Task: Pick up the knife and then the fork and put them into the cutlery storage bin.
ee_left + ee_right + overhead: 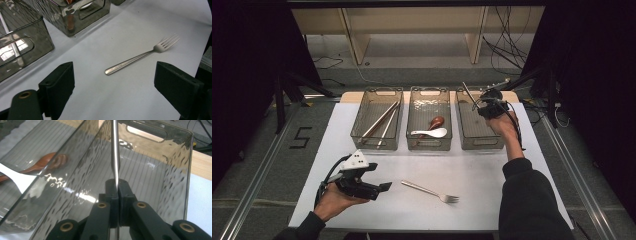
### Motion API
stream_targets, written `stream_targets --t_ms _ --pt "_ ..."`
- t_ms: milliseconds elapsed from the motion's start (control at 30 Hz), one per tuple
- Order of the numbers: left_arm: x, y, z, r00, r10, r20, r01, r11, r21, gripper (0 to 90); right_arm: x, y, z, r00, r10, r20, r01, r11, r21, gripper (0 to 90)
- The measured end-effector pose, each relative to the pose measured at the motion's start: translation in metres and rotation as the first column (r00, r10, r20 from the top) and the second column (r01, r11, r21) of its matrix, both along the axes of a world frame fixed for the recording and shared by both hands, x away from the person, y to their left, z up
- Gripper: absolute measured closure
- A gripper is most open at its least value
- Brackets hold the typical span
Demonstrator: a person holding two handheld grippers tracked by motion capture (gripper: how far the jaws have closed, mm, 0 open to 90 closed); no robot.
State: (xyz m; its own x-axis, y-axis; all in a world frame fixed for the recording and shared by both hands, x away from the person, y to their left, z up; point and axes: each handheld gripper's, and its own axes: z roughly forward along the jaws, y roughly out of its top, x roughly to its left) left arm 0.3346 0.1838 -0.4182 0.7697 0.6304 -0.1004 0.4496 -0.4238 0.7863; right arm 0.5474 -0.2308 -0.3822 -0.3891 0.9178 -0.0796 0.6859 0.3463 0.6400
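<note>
High view first: we take the middle bin (429, 141) as our landmark. Our right gripper (484, 104) hangs over the bin to its right (478, 142), jaws pinched together on a slim metal utensil (469, 95) that sticks up from them; its working end we cannot make out. In the right gripper view that handle (115, 152) rises straight from between the pressed pads. We judge it light, stiff and slick, so a grip near the thin end may let it swing or slip; taking hold closer to the middle of the handle would steady it.

Our left gripper (379, 187) rests low on the counter (492, 175), in front of the landmark and to its left, jaws wide apart and holding nothing. The fork (142, 55) lies flat on the counter just in front of the landmark, tines pointing right.

The landmark bin holds a white spoon (432, 132) and a brown wooden spoon (435, 121). The bin to its left (374, 142) holds chopsticks (380, 121). We see nothing lying in the right bin.
</note>
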Motion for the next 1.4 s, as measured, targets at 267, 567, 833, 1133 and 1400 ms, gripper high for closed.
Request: stream_targets --t_ms 267,567,833,1133,1400 --pt "0.0 -0.001 -0.001 1.0 -0.002 -0.006 0.002 1.0 0.0 16.2 0.004 0.002 0.007 0.9999 0.0 0.017 0.0 1.0 0.0 59.1" --pt "0.0 0.0 -0.001 1.0 0.002 -0.008 -0.002 1.0 0.001 16.1 -0.017 0.008 0.021 0.9946 0.093 0.046 -0.094 0.995 0.025 40.8" --pt "0.001 0.0 -0.001 1.0 0.005 -0.008 -0.005 1.0 0.005 15.9 -0.062 0.024 0.029 0.9591 0.27 0.084 -0.278 0.955 0.103 33.9" --pt "0.001 -0.001 -0.004 1.0 0.005 -0.009 -0.004 0.9999 0.011 15.9 -0.105 0.038 0.012 0.9271 0.365 0.087 -0.373 0.918 0.131 33.3" --pt "0.004 -0.011 -0.006 0.9996 -0.028 -0.007 0.028 0.999 0.036 15.9 -0.128 0.036 0.0 0.9227 0.377 0.082 -0.385 0.914 0.132 32.1"
